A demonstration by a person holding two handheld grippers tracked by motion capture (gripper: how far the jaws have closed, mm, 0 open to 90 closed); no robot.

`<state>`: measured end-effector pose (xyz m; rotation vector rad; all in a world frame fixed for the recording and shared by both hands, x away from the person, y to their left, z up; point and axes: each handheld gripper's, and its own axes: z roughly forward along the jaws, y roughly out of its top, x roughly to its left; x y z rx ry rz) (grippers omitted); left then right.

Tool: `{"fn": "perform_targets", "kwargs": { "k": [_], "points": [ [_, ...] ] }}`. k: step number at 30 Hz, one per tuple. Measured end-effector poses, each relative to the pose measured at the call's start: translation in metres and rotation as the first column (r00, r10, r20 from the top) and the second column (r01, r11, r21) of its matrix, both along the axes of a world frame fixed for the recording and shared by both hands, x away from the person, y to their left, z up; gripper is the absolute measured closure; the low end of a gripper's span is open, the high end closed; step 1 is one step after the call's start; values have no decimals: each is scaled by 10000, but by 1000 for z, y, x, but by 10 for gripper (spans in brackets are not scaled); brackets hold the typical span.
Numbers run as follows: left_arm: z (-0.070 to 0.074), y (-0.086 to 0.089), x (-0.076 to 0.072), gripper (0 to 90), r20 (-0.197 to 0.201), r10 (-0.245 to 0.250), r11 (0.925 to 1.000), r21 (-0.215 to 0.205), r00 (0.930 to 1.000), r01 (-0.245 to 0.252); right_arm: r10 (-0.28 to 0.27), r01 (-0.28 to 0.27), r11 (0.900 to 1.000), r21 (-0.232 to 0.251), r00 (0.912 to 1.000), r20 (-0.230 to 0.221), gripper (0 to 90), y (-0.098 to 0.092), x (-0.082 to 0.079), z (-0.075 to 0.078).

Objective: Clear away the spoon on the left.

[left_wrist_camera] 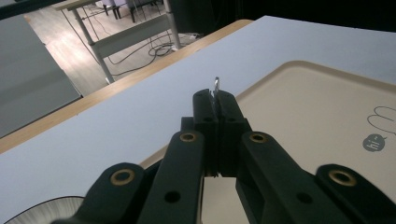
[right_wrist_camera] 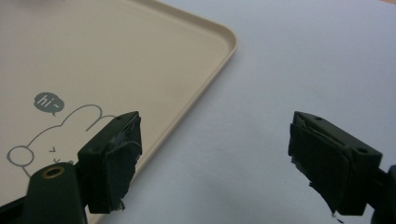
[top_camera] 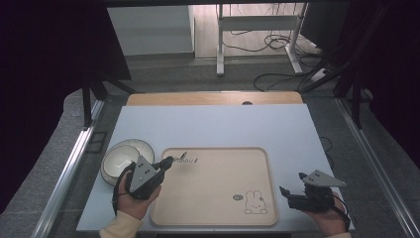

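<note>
My left gripper (top_camera: 168,161) is over the near-left corner of a beige tray (top_camera: 218,183), its jaws shut on a thin metal utensil (top_camera: 181,156). In the left gripper view the jaws (left_wrist_camera: 215,95) are pressed together and just the utensil's shiny tip (left_wrist_camera: 216,84) pokes out above them; what kind of utensil it is I cannot tell. My right gripper (top_camera: 293,183) is held just right of the tray, low over the white table. Its jaws (right_wrist_camera: 215,158) stand wide open with nothing between them, beside the tray's rim (right_wrist_camera: 219,60).
A white bowl (top_camera: 121,156) with a dark rim sits on the table (top_camera: 213,124) left of the tray, close behind my left hand; its rim (left_wrist_camera: 42,210) shows at the bottom left. A rabbit drawing (top_camera: 255,202) marks the tray's near-right corner. A wooden strip (top_camera: 213,98) runs along the table's far edge.
</note>
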<state>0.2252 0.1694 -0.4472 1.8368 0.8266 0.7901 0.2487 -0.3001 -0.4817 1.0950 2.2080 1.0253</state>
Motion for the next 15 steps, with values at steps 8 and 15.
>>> {"fn": "perform_targets", "kwargs": {
  "k": [8, 15],
  "points": [
    [-3, 1, 2, 899, -76, -70, 9999, 151, 9999, 71, 24, -24, 10000, -36, 10000, -9, 176, 0, 0, 0],
    [-6, 1, 3, 899, -138, -80, 9987, 498, 9999, 87, 35, -35, 10000, -61, 10000, -4, 175, 1, 0, 0]
  ]
}}
